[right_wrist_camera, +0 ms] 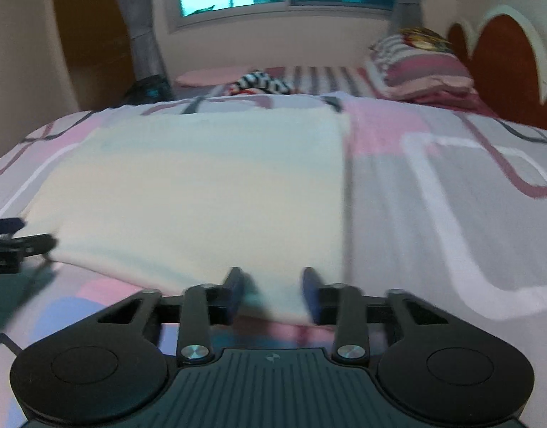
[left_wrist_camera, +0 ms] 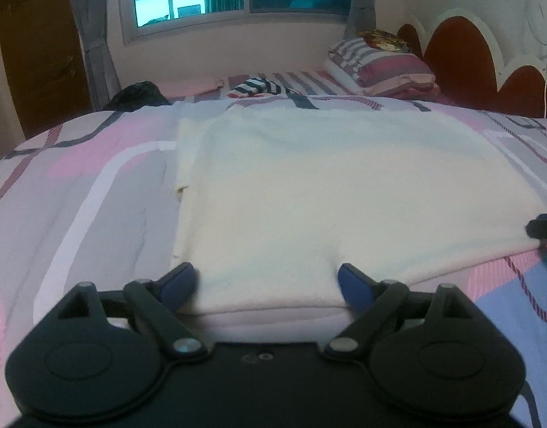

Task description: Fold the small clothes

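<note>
A cream-white garment (left_wrist_camera: 327, 192) lies flat on the patterned bedspread (left_wrist_camera: 77, 192), folded into a rough rectangle. My left gripper (left_wrist_camera: 266, 281) is open, its blue fingertips astride the garment's near-left edge. In the right wrist view the same garment (right_wrist_camera: 202, 185) fills the middle. My right gripper (right_wrist_camera: 273, 292) is partly open, its fingers on either side of the near-right corner of the cloth. Each gripper shows at the edge of the other's view: the right one (left_wrist_camera: 544, 228) and the left one (right_wrist_camera: 9, 242).
A striped black-and-white garment (left_wrist_camera: 255, 87) and a pink cloth (left_wrist_camera: 195, 85) lie farther back on the bed. Folded striped bedding and pillows (left_wrist_camera: 380, 64) sit at the back right by the red headboard (left_wrist_camera: 462, 50). A dark bag (left_wrist_camera: 137, 96) is at the back left.
</note>
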